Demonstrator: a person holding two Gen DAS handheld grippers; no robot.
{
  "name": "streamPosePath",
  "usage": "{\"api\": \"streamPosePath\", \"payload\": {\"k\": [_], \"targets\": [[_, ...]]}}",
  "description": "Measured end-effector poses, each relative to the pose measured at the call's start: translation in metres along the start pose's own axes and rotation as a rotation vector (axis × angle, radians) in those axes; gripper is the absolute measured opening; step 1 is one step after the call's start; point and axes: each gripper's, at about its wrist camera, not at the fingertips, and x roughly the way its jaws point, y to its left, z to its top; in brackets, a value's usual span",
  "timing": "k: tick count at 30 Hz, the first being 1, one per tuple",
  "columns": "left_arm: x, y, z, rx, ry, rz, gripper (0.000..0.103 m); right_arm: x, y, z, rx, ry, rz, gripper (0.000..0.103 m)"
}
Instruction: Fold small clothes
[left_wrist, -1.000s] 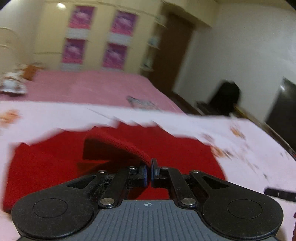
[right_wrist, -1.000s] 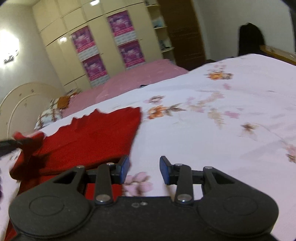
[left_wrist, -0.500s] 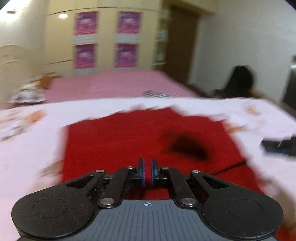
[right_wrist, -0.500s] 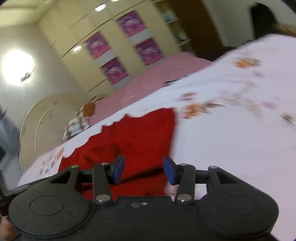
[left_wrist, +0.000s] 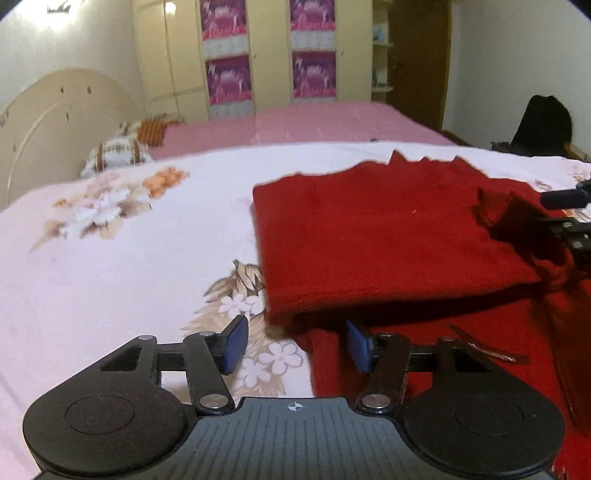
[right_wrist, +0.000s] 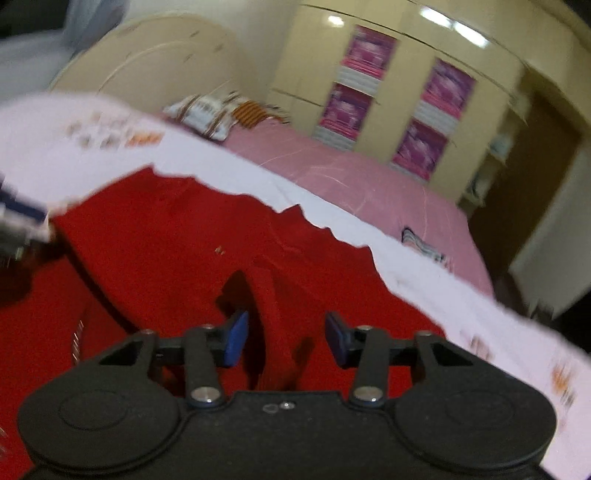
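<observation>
Left wrist view: left gripper (left_wrist: 295, 343) has its blue-padded fingers (left_wrist: 233, 343) spread wide w/ nothing between them, low over the bed (left_wrist: 110, 266). Red garment (left_wrist: 388, 236) lies on the white floral sheet (left_wrist: 92, 206), already folded over on itself: upper layer w/ a straight left edge and a rounded fold edge nearest the camera, lower layer showing beneath & to the right. Left finger sits over the printed flowers, right finger over the lower red layer, just short of the fold; can't tell if either touches cloth. Right gripper (left_wrist: 565, 218) shows at the far right edge over the garment's right side, partly cut off.

Right wrist view (blurred, tilted): right gripper (right_wrist: 286, 338) fingers (right_wrist: 236, 338) also spread apart. A raised ridge of the red garment (right_wrist: 166, 236) stands up btwn them, nearer the left pad; not pinched as far as the blur allows. Garment fills the lower left & centre of this view, jagged far edge against the white sheet.

Bkgd: pink bedspread (left_wrist: 314, 122) beyond the sheet, patterned pillows (left_wrist: 114, 155) by the cream headboard (left_wrist: 48, 110), cream wardrobe (left_wrist: 258, 55) w/ purple posters, dark bag (left_wrist: 541, 125) at right.
</observation>
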Motion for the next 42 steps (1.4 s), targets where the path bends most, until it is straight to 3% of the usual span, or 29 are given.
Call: {"api": "streamPosePath", "payload": {"k": [2,6,7,9,13,14,16,23,31,34,36,38,42], "targets": [[0.009,-0.002,0.002,-0.011,0.0,0.007,0.054,0.003,0.003,0.001,-0.049,0.005,-0.001,0.006],[0.019,-0.001,0.003,-0.029,-0.001,-0.003,0.043,-0.019,-0.027,-0.007,0.124,-0.046,-0.031,0.005],[0.02,-0.001,0.003,-0.034,-0.002,-0.01,0.041,-0.029,-0.041,-0.017,0.224,-0.06,-0.018,0.005],[0.021,-0.001,0.004,-0.043,-0.002,-0.038,0.026,-0.037,-0.068,-0.045,0.446,-0.059,0.015,0.006],[0.023,-0.004,0.003,-0.018,-0.004,-0.039,0.025,-0.027,-0.095,-0.092,0.75,0.007,0.076,0.024],[0.023,-0.004,0.003,-0.015,-0.003,-0.039,0.025,-0.026,-0.101,-0.1,0.815,0.011,0.092,0.022],[0.023,-0.004,0.003,-0.014,-0.005,-0.033,0.025,-0.027,-0.108,-0.11,0.88,-0.008,0.117,0.007],[0.024,0.003,0.002,-0.051,-0.003,-0.054,0.025,-0.06,-0.116,-0.086,0.816,-0.163,0.093,0.005],[0.024,0.005,0.0,-0.033,0.003,-0.06,0.025,-0.038,-0.107,-0.108,0.779,-0.028,0.053,0.005],[0.014,0.007,-0.002,0.036,0.03,-0.079,0.025,-0.032,-0.104,-0.116,0.785,0.023,0.063,0.005],[-0.003,0.013,-0.004,0.067,0.011,-0.09,0.025,-0.045,-0.107,-0.118,0.79,-0.012,0.057,0.028],[-0.018,0.017,0.002,0.064,-0.053,-0.109,0.025,-0.063,-0.115,-0.119,0.792,-0.085,0.044,0.039],[-0.001,-0.001,0.03,0.054,-0.085,-0.164,0.025,-0.049,-0.139,-0.109,0.845,-0.11,0.088,0.035]]}}
